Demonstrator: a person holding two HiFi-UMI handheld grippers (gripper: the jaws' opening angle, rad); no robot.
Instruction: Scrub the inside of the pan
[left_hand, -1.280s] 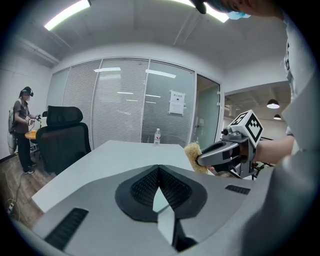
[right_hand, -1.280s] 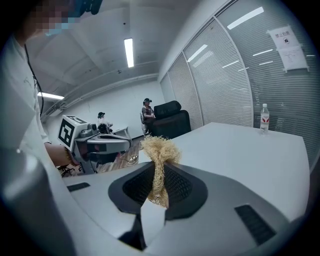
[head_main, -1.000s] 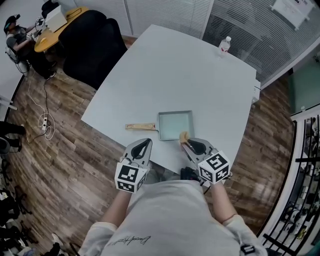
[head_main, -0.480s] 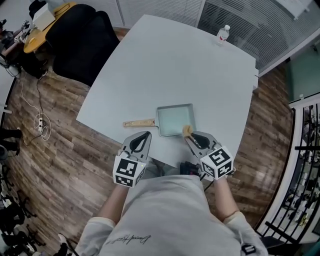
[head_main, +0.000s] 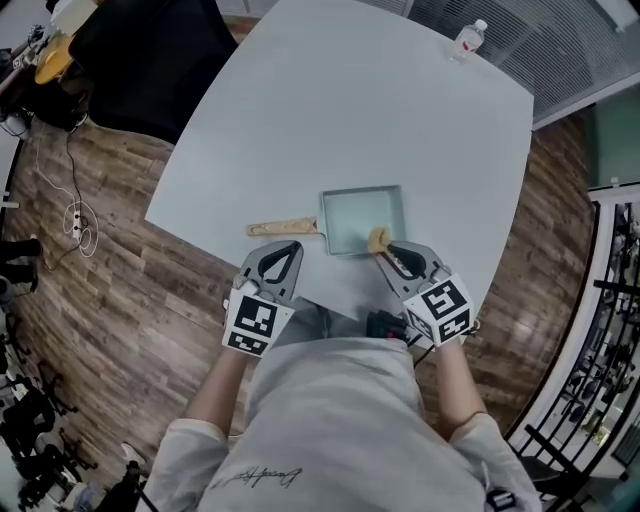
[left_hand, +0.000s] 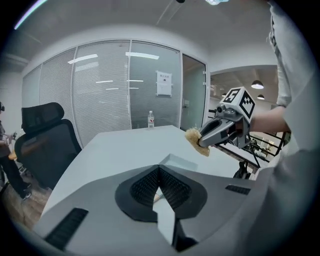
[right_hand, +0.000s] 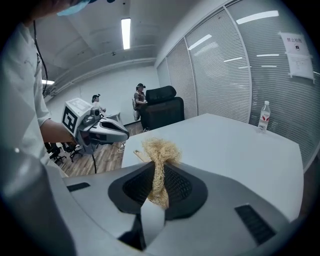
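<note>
A square pale-green pan (head_main: 362, 215) with a wooden handle (head_main: 283, 228) pointing left lies near the front edge of the white table (head_main: 350, 100). My right gripper (head_main: 386, 247) is shut on a tan fibrous scrubber (head_main: 378, 239), which hangs over the pan's near right part; in the right gripper view the scrubber (right_hand: 159, 152) sticks up from between the closed jaws. My left gripper (head_main: 283, 249) is shut with nothing in it, just short of the handle. From the left gripper view I see the pan's corner (left_hand: 175, 161) and the right gripper (left_hand: 220, 131) holding the scrubber (left_hand: 196, 137).
A plastic water bottle (head_main: 469, 40) stands at the table's far right corner. A black office chair (head_main: 140, 50) is off the far left side. The table's front edge runs just below both grippers, with wood floor (head_main: 120, 280) to the left.
Both grippers have come forward and down toward the pan. The scrubber has moved from the pan's near edge to over its near right part, and the left gripper is closer to the handle.
</note>
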